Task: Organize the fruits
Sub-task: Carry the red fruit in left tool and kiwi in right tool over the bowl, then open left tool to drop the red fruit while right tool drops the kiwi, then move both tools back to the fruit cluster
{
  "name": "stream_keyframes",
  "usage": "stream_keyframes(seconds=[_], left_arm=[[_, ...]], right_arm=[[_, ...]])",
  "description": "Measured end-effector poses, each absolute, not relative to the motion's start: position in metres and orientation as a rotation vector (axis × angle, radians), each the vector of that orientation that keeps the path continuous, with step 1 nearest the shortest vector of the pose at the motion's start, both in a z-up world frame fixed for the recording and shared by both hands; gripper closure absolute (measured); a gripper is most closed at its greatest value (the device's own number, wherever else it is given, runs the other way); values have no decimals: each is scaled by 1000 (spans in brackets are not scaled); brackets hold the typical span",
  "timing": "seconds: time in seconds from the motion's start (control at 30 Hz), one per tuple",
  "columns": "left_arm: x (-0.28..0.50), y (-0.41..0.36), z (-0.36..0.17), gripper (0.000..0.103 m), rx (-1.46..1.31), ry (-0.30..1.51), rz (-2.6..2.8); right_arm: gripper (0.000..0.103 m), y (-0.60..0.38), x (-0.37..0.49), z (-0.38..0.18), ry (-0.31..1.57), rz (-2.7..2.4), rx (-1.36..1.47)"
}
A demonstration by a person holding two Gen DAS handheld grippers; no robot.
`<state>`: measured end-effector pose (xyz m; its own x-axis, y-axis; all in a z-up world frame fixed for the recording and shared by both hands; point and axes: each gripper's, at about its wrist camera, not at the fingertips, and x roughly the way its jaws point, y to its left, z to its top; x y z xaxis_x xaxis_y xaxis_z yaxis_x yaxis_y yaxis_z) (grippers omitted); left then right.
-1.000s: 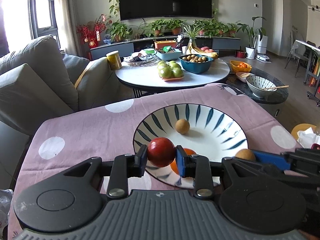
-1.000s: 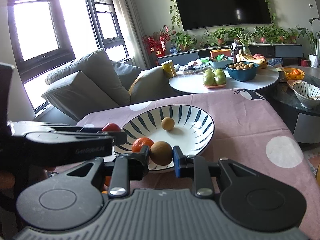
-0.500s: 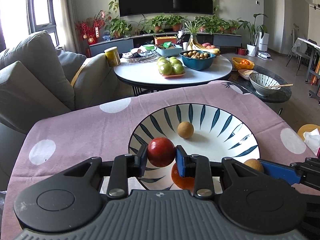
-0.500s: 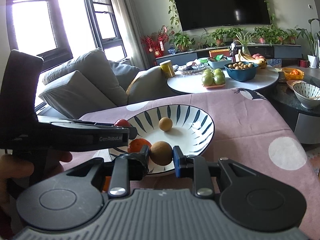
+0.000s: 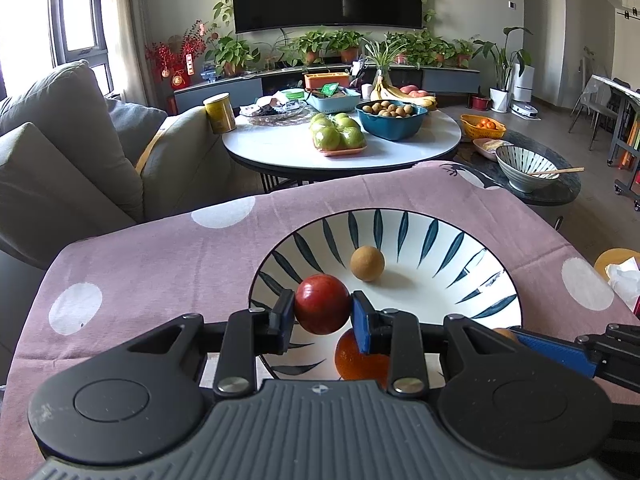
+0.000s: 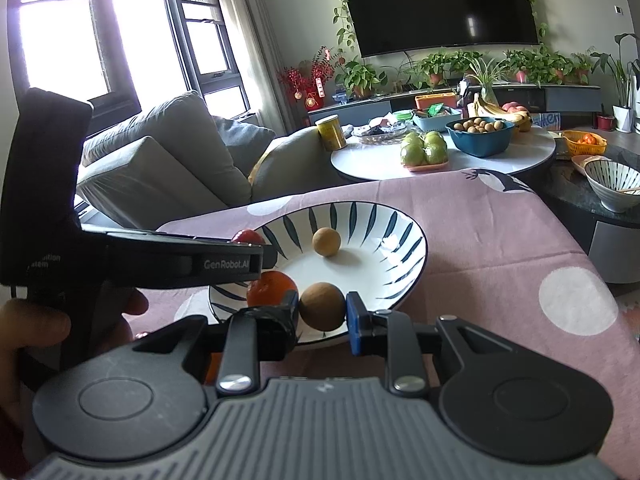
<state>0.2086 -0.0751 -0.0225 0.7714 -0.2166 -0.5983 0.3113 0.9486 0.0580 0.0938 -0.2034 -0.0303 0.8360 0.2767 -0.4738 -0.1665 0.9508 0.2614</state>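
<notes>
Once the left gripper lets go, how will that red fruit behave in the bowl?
The red fruit looks round and smooth, so it will likely roll toward the low middle of the bowl. It may bump the orange below it. It looks firm between the pads.

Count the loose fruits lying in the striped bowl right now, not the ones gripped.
2: a tan round fruit near the middle of the striped bowl, and an orange at its near rim, below the left gripper. The grippers' bodies may hide more.
</notes>
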Motion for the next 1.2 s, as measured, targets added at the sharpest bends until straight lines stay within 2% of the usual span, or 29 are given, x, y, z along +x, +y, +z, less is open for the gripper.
stream_keyframes(seconds=[0.37, 0.57, 0.97, 1.2], left_arm=[[204, -70, -18, 74, 156, 613, -286], [195, -55, -10, 69, 135, 598, -265], [140, -6, -3, 69, 143, 594, -217], [109, 11, -20, 69, 143, 670, -198]], right_arm=[[103, -201, 95, -33, 530, 242, 206], [103, -201, 94, -34, 522, 239, 203], [101, -196, 83, -26, 530, 242, 196], [100, -195, 60, -19, 504, 251, 173]])
